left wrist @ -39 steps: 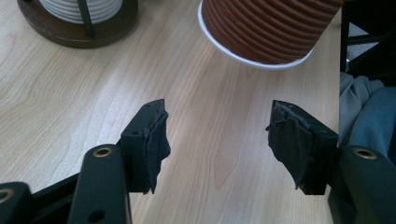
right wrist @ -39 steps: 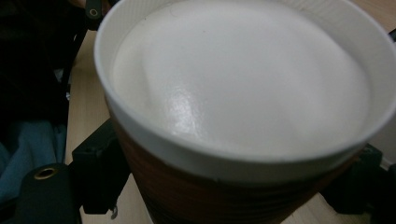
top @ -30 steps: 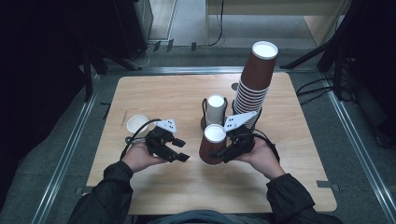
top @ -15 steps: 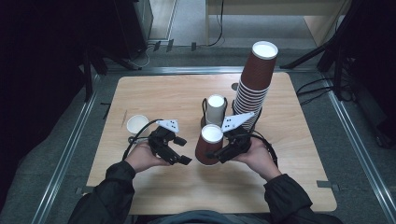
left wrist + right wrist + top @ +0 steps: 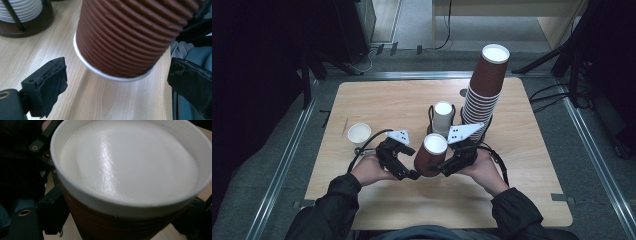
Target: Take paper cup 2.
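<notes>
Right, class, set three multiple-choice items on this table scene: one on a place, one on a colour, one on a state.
1. Where is the small white cup?
A. left of the hands
B. on the tall stack
C. in a gripper

2. What colour is the outside of the held cup?
A. green
B. brown
C. blue

3. How does the left gripper stand?
A. clamped on the cup
B. open beside the cup
C. lying on the floor

Answers:
1 A, it sits alone on the table at the left.
2 B, its ribbed wall is brown.
3 B, its jaws have just been opening and stand clear of the cup, which the right gripper holds.
</notes>
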Demonstrator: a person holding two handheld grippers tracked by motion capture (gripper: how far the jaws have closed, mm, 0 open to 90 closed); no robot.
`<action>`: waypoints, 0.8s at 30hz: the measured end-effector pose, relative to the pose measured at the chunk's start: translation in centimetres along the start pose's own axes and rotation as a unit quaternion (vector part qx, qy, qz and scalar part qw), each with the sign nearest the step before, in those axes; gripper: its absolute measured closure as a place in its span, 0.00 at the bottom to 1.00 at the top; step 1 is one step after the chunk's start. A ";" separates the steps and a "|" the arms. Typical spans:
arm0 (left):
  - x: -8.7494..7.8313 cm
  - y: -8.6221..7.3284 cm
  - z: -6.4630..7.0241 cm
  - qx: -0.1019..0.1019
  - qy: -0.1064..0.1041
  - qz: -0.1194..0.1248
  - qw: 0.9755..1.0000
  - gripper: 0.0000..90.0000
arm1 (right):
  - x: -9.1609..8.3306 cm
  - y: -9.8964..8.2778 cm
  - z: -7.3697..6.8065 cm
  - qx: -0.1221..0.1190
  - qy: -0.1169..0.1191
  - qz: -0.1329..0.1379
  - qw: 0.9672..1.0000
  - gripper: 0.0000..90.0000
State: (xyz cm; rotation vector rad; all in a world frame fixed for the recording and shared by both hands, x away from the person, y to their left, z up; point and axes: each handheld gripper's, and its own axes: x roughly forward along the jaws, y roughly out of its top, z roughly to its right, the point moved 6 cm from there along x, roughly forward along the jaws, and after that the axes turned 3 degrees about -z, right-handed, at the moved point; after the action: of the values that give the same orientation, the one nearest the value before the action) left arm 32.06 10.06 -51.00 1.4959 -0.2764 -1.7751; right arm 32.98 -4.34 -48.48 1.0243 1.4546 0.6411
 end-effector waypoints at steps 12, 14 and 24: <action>0.4 0.4 0.5 0.013 -0.004 0.005 1.000 0.01 | 0.8 0.5 -0.7 0.008 0.019 0.032 0.999 0.19; 0.4 0.5 0.6 0.013 -0.005 0.010 1.000 0.01 | 0.9 0.6 -0.8 0.010 0.024 0.038 0.999 0.19; 0.2 0.5 0.6 0.022 -0.005 0.014 1.000 0.06 | 1.1 0.7 -1.0 0.021 0.029 0.049 0.998 0.19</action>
State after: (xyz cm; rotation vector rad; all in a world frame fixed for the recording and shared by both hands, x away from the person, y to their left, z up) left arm 31.70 9.39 -50.65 1.5076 -0.3416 -1.7637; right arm 32.20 -2.87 -48.27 1.1234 1.4809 0.7188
